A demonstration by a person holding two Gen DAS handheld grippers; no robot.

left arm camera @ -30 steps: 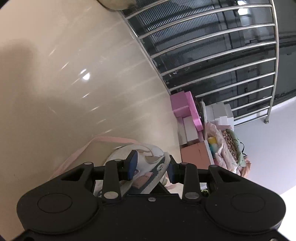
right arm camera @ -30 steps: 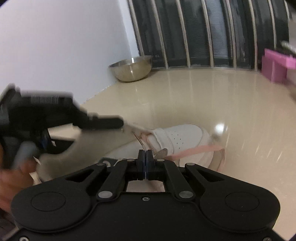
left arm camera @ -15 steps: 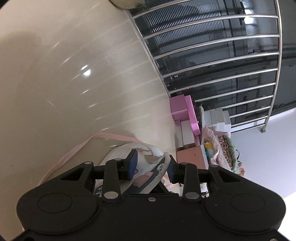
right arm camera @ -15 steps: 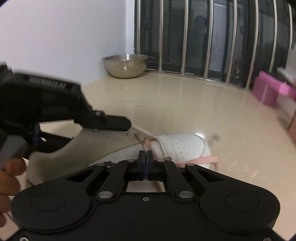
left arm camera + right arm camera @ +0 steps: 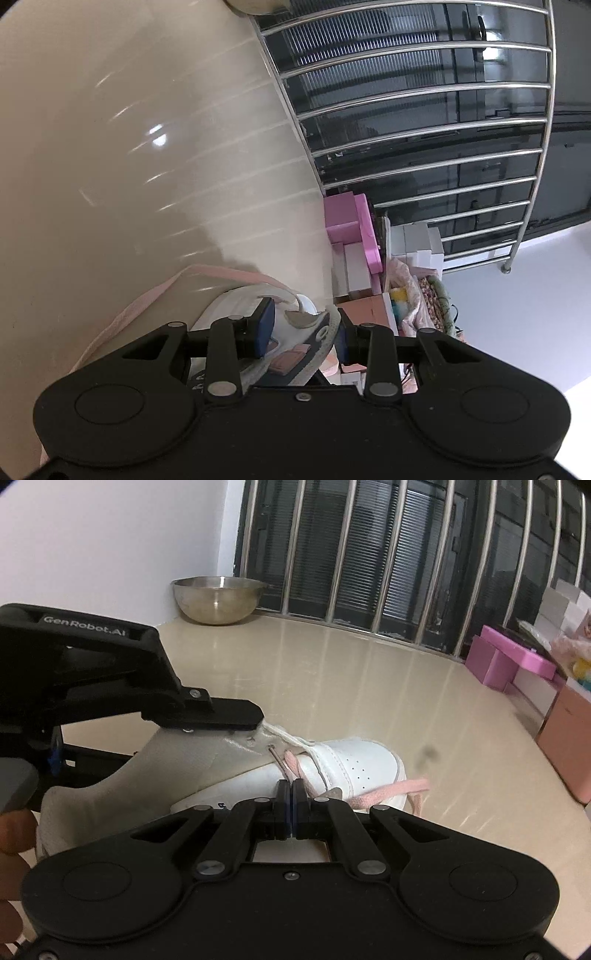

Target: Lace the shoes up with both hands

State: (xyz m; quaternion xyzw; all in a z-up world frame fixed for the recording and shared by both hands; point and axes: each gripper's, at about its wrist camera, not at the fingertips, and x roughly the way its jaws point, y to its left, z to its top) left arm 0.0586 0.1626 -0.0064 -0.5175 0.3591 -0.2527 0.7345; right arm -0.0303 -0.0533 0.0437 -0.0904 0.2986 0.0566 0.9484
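While shoe (image 5: pixel 354 764) sits mid-floor | window bars (image 5: pixel 369 565) far (bowl (image 5: pixel 216 600) cornered)

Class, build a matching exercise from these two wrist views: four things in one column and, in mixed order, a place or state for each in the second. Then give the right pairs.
Column 1
1. left claw
2. right claw
3. steel bowl
4. pink boxes

Column 2
A. on the floor in the corner, by the white wall and the window bars
B. shut on the pink shoelace
C. clamped on the side of the white sneaker
D. on the floor at the far right, below the bars

Pairs: 1-C, 2-B, 3-A, 4-D
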